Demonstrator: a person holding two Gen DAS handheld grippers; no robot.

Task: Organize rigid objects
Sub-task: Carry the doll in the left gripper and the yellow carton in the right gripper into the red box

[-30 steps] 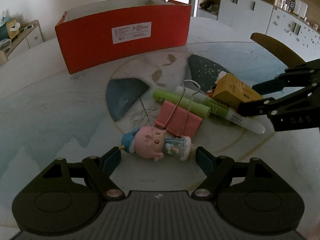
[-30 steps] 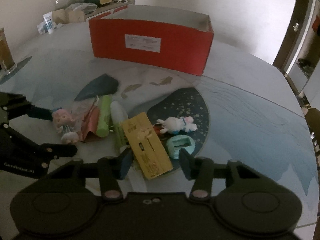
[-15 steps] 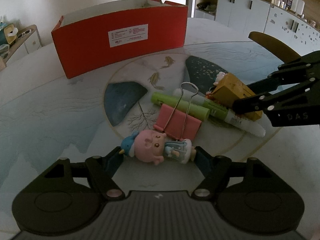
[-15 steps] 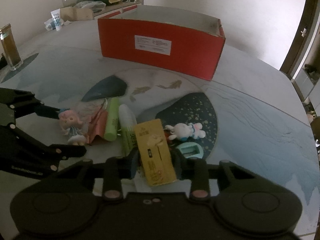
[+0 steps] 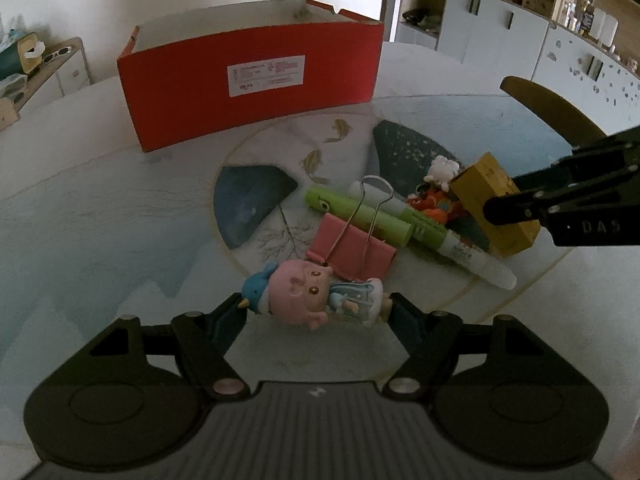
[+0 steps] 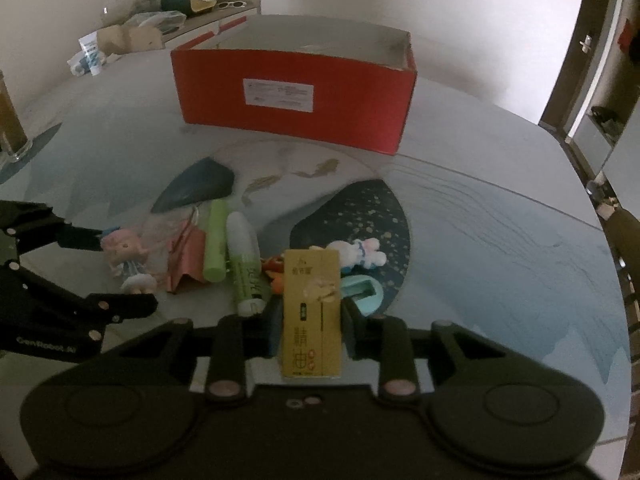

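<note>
A pink doll figure with a blue cap lies between the fingers of my left gripper, which is shut on it head and feet. It also shows in the right wrist view. My right gripper is shut on a yellow box, lifted at its near end; the box shows in the left wrist view. Behind lie a pink binder clip, a green tube, a white-green marker, a white bunny toy and an orange toy. An open red box stands at the back.
A teal holder lies right of the yellow box. A glass stands at the far left of the round patterned table. A chair back rises at the right. Cabinets and a cluttered side shelf stand beyond.
My right gripper closed on the yellow box and straightened it between its fingers. My left gripper closed in on the doll and both views rose slightly toward the red box.
</note>
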